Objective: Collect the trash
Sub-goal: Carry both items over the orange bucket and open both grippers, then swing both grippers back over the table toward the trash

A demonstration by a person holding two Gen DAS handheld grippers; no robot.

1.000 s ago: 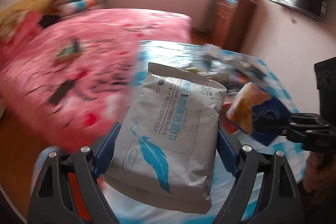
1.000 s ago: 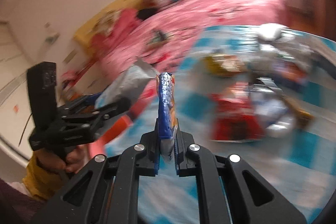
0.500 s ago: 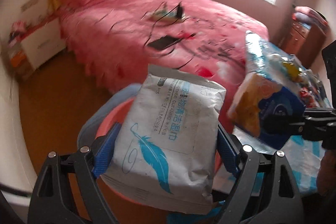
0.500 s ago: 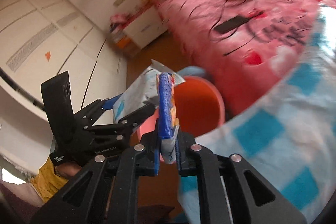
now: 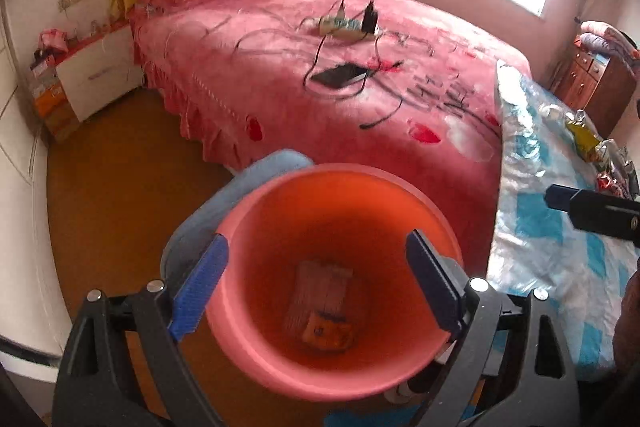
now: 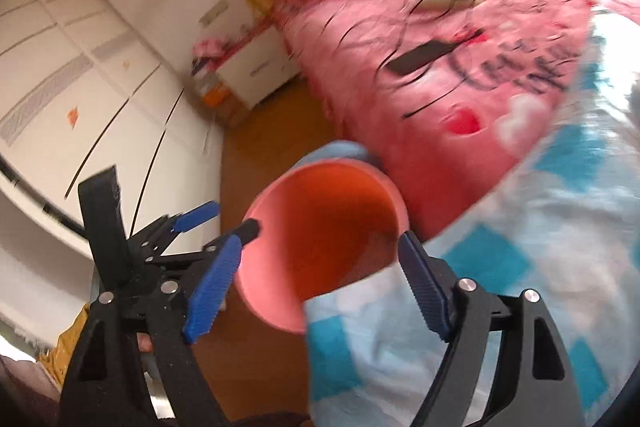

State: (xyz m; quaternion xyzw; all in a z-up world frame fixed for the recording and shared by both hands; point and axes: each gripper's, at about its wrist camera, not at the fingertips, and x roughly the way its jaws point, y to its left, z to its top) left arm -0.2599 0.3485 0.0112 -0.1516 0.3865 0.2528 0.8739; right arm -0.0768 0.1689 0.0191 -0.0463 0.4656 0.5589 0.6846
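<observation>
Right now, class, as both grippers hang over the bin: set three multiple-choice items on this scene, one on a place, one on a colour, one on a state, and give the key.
1. Where does the wipes pack lie?
A. inside the bucket
B. on the bed
C. between the left gripper's fingers

2. What colour is the bucket?
A. green
B. pinkish orange
C. black

3. How do the left gripper and right gripper stand?
A. both shut
B. only the left open
C. both open and empty

Key: 1 A, the pack rests on the bucket's bottom beside an orange packet. 2 B, its rim and wall show that colour. 3 C, their jaws have just been opening, with nothing between them.
</observation>
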